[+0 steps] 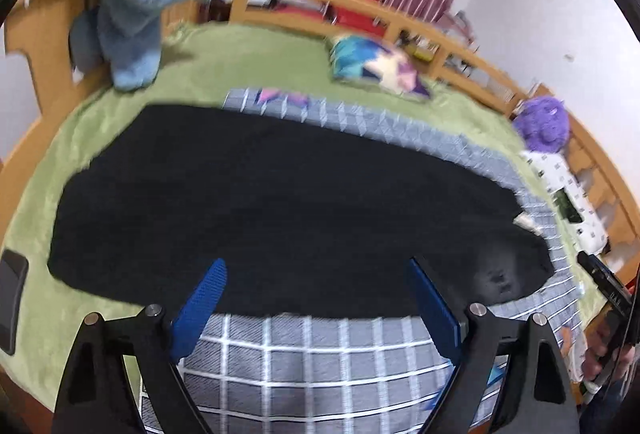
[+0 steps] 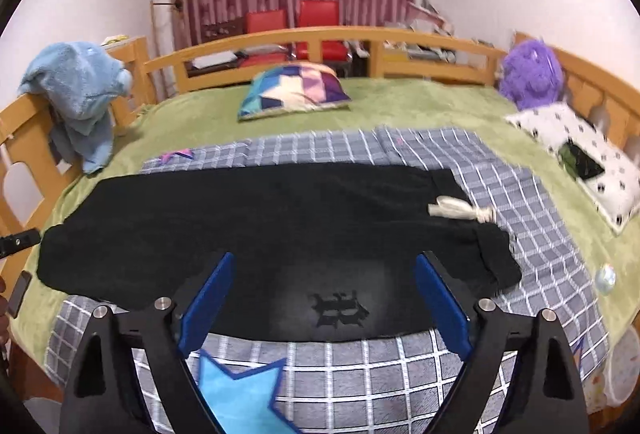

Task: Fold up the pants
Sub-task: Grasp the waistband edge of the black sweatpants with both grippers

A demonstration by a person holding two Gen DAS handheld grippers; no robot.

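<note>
black pants [image 2: 256, 234] lie flat on the bed [image 2: 420, 101]; left tool [image 1: 316, 274] and right tool [image 2: 324, 270] hover released at 6 o'clock.

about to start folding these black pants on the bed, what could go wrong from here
The white drawstring lies loose at the waist end and could catch or get folded in crookedly. The black pants rest on a grey checked blanket, so the open left gripper or right gripper may pinch blanket along with cloth. The left view is blurred, so aim may be off.
</note>
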